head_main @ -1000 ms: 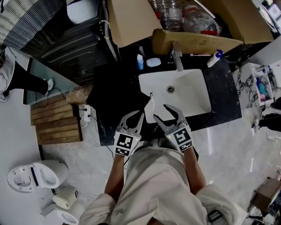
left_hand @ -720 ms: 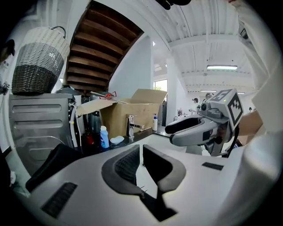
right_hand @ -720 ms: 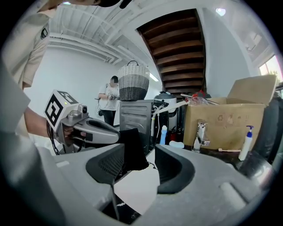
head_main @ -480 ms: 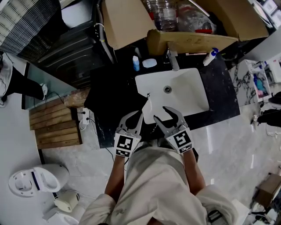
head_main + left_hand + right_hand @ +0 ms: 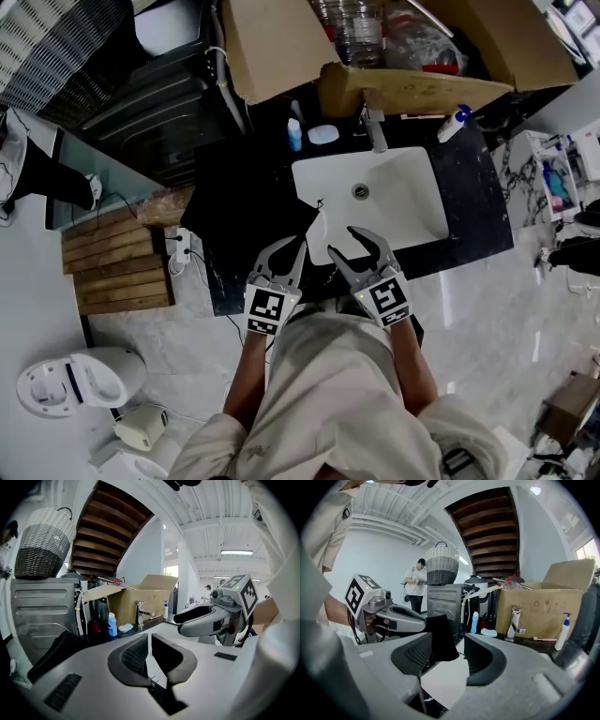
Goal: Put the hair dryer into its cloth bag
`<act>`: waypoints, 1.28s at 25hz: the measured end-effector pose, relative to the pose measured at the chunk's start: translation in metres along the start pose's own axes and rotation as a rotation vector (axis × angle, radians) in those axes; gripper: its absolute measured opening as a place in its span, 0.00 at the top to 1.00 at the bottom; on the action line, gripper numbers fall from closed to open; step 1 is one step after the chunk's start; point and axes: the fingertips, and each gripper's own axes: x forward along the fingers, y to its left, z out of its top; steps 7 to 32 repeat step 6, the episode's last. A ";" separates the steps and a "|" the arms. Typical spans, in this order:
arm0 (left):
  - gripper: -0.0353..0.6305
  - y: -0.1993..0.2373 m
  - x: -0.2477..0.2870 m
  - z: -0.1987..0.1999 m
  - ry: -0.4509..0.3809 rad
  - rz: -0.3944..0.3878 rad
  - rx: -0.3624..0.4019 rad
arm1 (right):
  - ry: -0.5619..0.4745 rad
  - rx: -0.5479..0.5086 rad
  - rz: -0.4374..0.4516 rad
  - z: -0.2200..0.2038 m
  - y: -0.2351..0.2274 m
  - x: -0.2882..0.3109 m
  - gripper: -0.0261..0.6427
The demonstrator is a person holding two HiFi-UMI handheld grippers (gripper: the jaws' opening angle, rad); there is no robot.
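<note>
The black cloth bag (image 5: pixel 246 208) lies on the dark countertop (image 5: pixel 478 202) to the left of the white sink (image 5: pixel 375 202). My left gripper (image 5: pixel 298 244) is shut on the bag's near edge. In the right gripper view a flap of the bag (image 5: pixel 440 637) hangs from the left gripper (image 5: pixel 427 622). My right gripper (image 5: pixel 342 240) hovers over the sink's front rim. Its jaws have just been closing and now stand partly open with nothing pressed between the pads. No hair dryer shows in any view.
A faucet (image 5: pixel 377 127), a blue bottle (image 5: pixel 296 133), a soap bar (image 5: pixel 324 134) and a pump bottle (image 5: pixel 456 124) line the back of the counter. An open cardboard box (image 5: pixel 281 42) sits behind them. A washing machine (image 5: pixel 155 108) stands to the left. A person (image 5: pixel 417 585) stands far off.
The right gripper's jaws stand a little narrower than before. Both hands stay where they were, and the left gripper keeps hold of the bag.
</note>
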 end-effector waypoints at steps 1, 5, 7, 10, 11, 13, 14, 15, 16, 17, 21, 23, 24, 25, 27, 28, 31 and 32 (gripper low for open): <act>0.93 0.001 0.000 0.000 -0.001 0.000 0.000 | 0.001 -0.001 0.000 0.000 0.000 0.001 0.64; 0.93 0.005 0.002 0.001 0.000 -0.001 0.000 | 0.003 0.000 0.001 0.001 -0.001 0.006 0.64; 0.93 0.006 0.002 0.002 0.000 -0.002 0.000 | 0.004 0.000 0.001 0.002 -0.001 0.007 0.64; 0.93 0.006 0.002 0.002 0.000 -0.002 0.000 | 0.004 0.000 0.001 0.002 -0.001 0.007 0.64; 0.93 0.006 0.002 0.002 0.000 -0.002 0.000 | 0.004 0.000 0.001 0.002 -0.001 0.007 0.64; 0.93 0.006 0.002 0.002 0.000 -0.002 0.000 | 0.004 0.000 0.001 0.002 -0.001 0.007 0.64; 0.93 0.006 0.002 0.002 0.000 -0.002 0.000 | 0.004 0.000 0.001 0.002 -0.001 0.007 0.64; 0.93 0.006 0.002 0.002 0.000 -0.002 0.000 | 0.004 0.000 0.001 0.002 -0.001 0.007 0.64; 0.93 0.006 0.002 0.002 0.000 -0.002 0.000 | 0.004 0.000 0.001 0.002 -0.001 0.007 0.64; 0.93 0.006 0.002 0.002 0.000 -0.002 0.000 | 0.004 0.000 0.001 0.002 -0.001 0.007 0.64; 0.93 0.006 0.002 0.002 0.000 -0.002 0.000 | 0.004 0.000 0.001 0.002 -0.001 0.007 0.64; 0.93 0.006 0.002 0.002 0.000 -0.002 0.000 | 0.004 0.000 0.001 0.002 -0.001 0.007 0.64; 0.93 0.006 0.002 0.002 0.000 -0.002 0.000 | 0.004 0.000 0.001 0.002 -0.001 0.007 0.64; 0.93 0.006 0.002 0.002 0.000 -0.002 0.000 | 0.004 0.000 0.001 0.002 -0.001 0.007 0.64; 0.93 0.006 0.002 0.002 0.000 -0.002 0.000 | 0.004 0.000 0.001 0.002 -0.001 0.007 0.64; 0.93 0.006 0.002 0.002 0.000 -0.002 0.000 | 0.004 0.000 0.001 0.002 -0.001 0.007 0.64; 0.93 0.006 0.002 0.002 0.000 -0.002 0.000 | 0.004 0.000 0.001 0.002 -0.001 0.007 0.64; 0.93 0.006 0.002 0.002 0.000 -0.002 0.000 | 0.004 0.000 0.001 0.002 -0.001 0.007 0.64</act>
